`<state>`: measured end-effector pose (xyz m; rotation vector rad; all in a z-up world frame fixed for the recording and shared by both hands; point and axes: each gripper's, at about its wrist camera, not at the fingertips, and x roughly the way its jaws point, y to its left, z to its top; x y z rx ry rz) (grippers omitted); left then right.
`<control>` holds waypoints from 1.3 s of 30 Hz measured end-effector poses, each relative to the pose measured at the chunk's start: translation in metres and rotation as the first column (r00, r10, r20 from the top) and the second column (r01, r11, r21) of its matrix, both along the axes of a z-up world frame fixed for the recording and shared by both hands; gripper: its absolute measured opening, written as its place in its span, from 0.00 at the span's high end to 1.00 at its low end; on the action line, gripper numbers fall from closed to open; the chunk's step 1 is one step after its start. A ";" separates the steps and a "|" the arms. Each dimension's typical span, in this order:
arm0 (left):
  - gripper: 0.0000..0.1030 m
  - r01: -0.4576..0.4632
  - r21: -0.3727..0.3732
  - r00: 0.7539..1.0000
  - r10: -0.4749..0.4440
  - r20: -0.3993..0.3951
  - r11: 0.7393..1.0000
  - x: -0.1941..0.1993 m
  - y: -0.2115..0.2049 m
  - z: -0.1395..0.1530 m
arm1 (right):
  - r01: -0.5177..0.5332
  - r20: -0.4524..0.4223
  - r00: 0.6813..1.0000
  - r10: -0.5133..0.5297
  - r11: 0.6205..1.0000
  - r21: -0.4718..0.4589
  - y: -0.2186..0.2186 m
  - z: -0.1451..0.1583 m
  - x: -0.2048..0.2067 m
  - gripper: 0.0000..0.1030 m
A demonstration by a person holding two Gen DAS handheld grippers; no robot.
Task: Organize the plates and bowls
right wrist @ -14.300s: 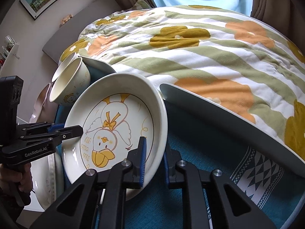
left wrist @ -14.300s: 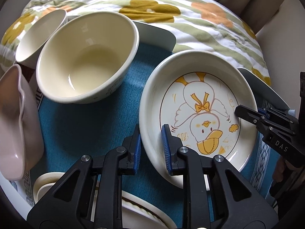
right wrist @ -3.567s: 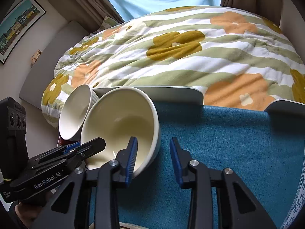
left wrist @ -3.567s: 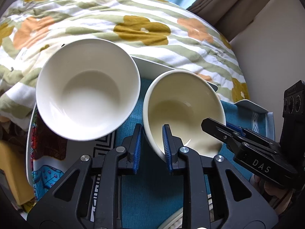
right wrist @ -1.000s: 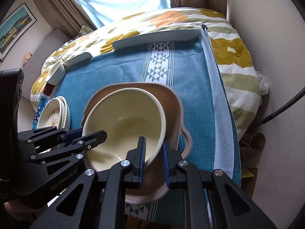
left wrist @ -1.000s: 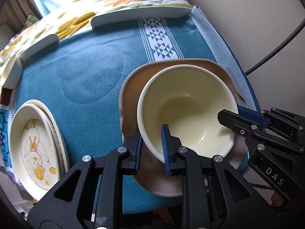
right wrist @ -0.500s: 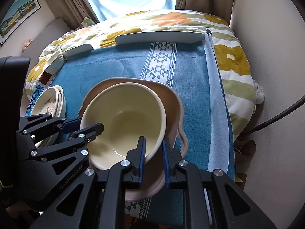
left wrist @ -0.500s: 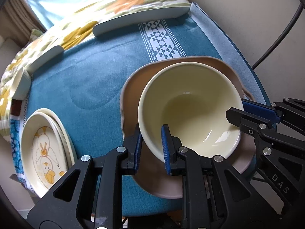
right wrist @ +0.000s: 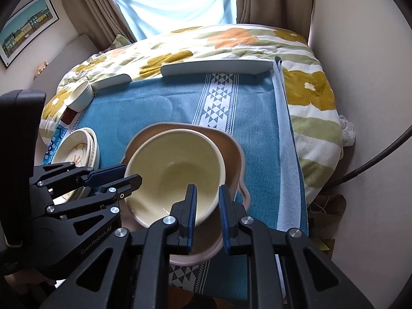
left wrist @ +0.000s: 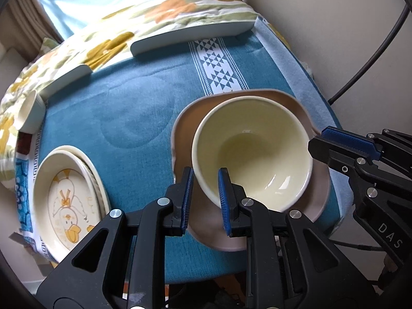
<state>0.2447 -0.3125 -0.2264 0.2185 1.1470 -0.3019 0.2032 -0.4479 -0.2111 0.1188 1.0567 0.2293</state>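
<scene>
While both grippers clamp cream bowl (left wrist: 253, 152) rim, bowl over pink dish (left wrist: 185, 134)

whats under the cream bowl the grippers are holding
A pink dish with a wavy rim lies under the cream bowl on the blue cloth. The bowl covers the dish's middle, so contact cannot be seen.
</scene>
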 end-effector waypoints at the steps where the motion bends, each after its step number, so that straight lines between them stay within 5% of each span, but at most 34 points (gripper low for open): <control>1: 0.83 -0.003 -0.003 1.000 0.003 0.012 1.000 -0.002 0.003 0.007 | 0.000 0.012 1.000 0.000 1.000 0.005 -0.001 0.006 0.000 0.85; 8: 0.77 -0.082 -0.057 0.990 0.088 0.114 0.995 -0.009 0.043 0.067 | -0.025 0.097 0.995 0.018 0.997 0.078 0.001 0.048 0.006 0.85; 11: 0.04 -0.151 -0.084 0.974 0.163 0.155 0.985 -0.014 0.067 0.085 | -0.056 0.115 0.992 0.042 0.992 0.116 0.012 0.060 0.015 0.85; 12: 0.01 -0.175 -0.094 0.963 0.190 0.193 0.980 -0.019 0.077 0.092 | -0.069 0.119 0.991 0.054 0.989 0.128 0.016 0.063 0.018 0.85; 14: 0.01 -0.213 -0.086 0.949 0.227 0.217 0.973 -0.022 0.095 0.101 | -0.094 0.129 0.989 0.075 0.985 0.143 0.027 0.068 0.027 0.74; 17: 0.01 -0.281 -0.081 0.929 0.293 0.227 0.956 -0.019 0.129 0.109 | -0.135 0.142 0.983 0.112 0.976 0.169 0.047 0.077 0.043 0.31; 29: 0.01 -0.517 -0.234 0.802 0.561 0.204 0.823 0.043 0.307 0.125 | -0.371 0.243 0.913 0.326 0.913 0.168 0.195 0.103 0.144 0.07; 35: 0.01 -0.592 -0.320 0.753 0.649 0.109 0.740 0.095 0.379 0.092 | -0.378 0.152 0.921 0.358 0.916 0.132 0.274 0.085 0.207 0.06; 39: 0.10 -0.645 -0.400 0.719 0.694 -0.028 0.651 0.133 0.419 0.047 | -0.409 0.081 0.912 0.401 0.903 0.132 0.325 0.055 0.246 0.06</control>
